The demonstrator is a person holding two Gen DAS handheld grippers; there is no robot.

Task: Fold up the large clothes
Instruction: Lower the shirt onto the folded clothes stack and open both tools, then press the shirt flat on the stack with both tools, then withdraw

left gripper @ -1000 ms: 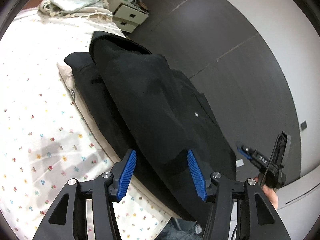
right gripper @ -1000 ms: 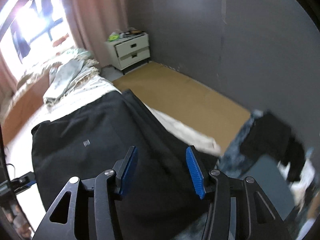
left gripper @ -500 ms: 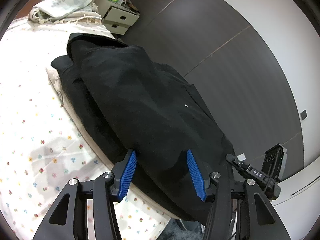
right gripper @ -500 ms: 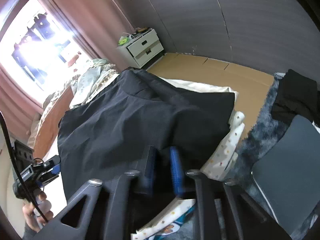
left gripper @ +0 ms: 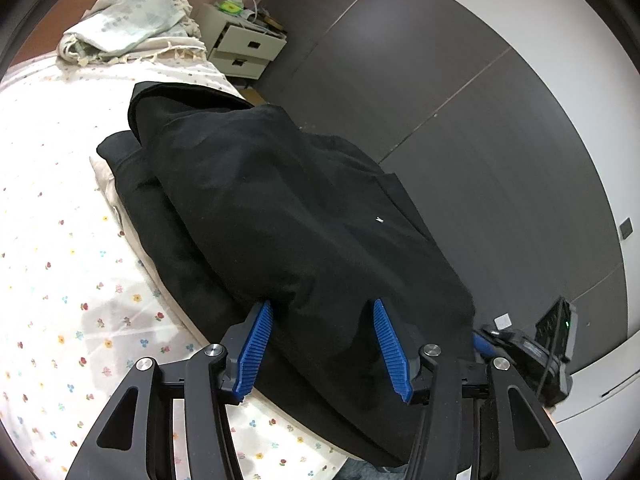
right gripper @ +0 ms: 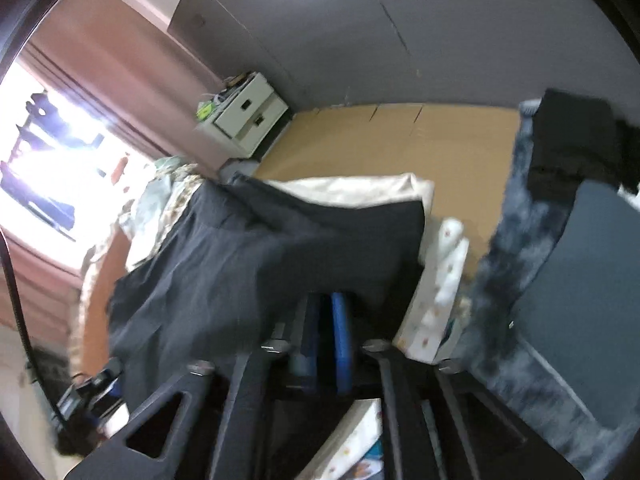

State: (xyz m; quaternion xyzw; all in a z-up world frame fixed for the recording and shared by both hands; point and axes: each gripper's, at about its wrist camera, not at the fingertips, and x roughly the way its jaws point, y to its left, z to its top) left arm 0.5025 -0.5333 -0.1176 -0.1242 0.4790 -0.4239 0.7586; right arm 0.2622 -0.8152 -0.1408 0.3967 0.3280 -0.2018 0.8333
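A large black garment [left gripper: 280, 216] lies along the right edge of the flowered bed [left gripper: 52, 264], one layer folded over another. My left gripper [left gripper: 320, 320] is open, its blue fingers [left gripper: 256, 344] astride the garment's near hem. In the right wrist view my right gripper [right gripper: 328, 312] is shut on the black garment's [right gripper: 240, 256] near edge and holds it lifted. The right gripper also shows at the right edge of the left wrist view [left gripper: 532, 352].
A white two-drawer nightstand [left gripper: 244, 46] stands beyond the bed by the dark wall. A crumpled light blanket [left gripper: 128, 28] lies at the bed's head. Tan floor board [right gripper: 400, 140], a grey rug [right gripper: 516, 240], dark clothes [right gripper: 572, 144] and a grey cushion [right gripper: 580, 304] sit right of the bed.
My right gripper closed on the garment's edge and has tilted and swung with it. My left gripper moved forward until its open fingers reached the hem.
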